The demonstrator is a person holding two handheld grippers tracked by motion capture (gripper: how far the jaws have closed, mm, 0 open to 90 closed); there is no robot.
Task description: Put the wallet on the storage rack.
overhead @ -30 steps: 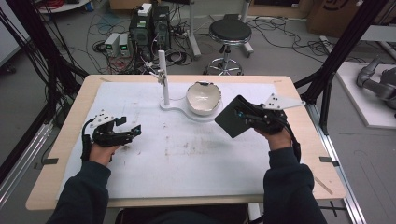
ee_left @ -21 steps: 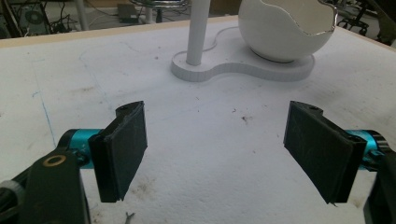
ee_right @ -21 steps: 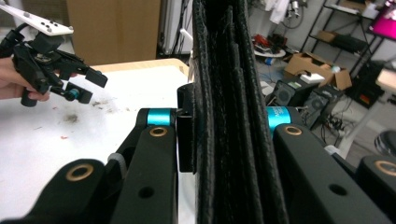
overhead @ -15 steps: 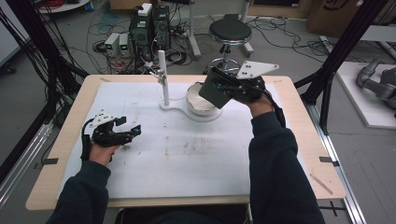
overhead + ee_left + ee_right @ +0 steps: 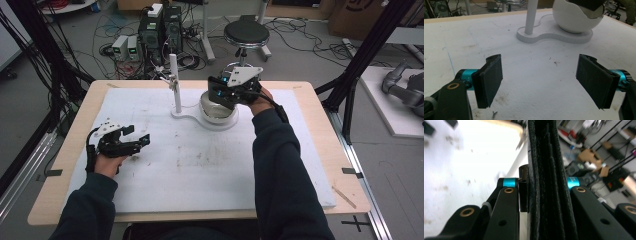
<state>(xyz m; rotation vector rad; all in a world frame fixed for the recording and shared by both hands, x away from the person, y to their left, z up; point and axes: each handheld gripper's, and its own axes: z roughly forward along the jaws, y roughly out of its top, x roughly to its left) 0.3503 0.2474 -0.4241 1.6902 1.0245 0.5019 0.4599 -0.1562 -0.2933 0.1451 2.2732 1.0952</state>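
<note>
— Now over the bowl: the right gripper (image 5: 220,94), which a second ago hung off to the right of the white bowl (image 5: 218,111), has swung across and sits above it at the far middle of the table (image 5: 310,165). What is it carrying?

— A flat black wallet (image 5: 546,182), pinched between its jaws. In the right gripper view it stands edge-on, layered like folded leather with stitched seams, pads pressed to both faces. From the left gripper view its dark corner (image 5: 586,3) appears to hang over the bowl's rim.

— So the drop is close?

— That's my reading. The carry looks done; the wallet seems lined up with the bowl's mouth, and what remains is lowering and letting go. Whether it touches the rim already, I can't tell.

— And the other hand?

— The left gripper (image 5: 132,145) has not moved: it rests at the near left of the table, jaws spread wide with nothing between them, pointed toward the white stand (image 5: 175,82) and bowl.

— The bowl itself?

— Round, white, glossy inside, seated on a flat white base it shares with the post.
</note>
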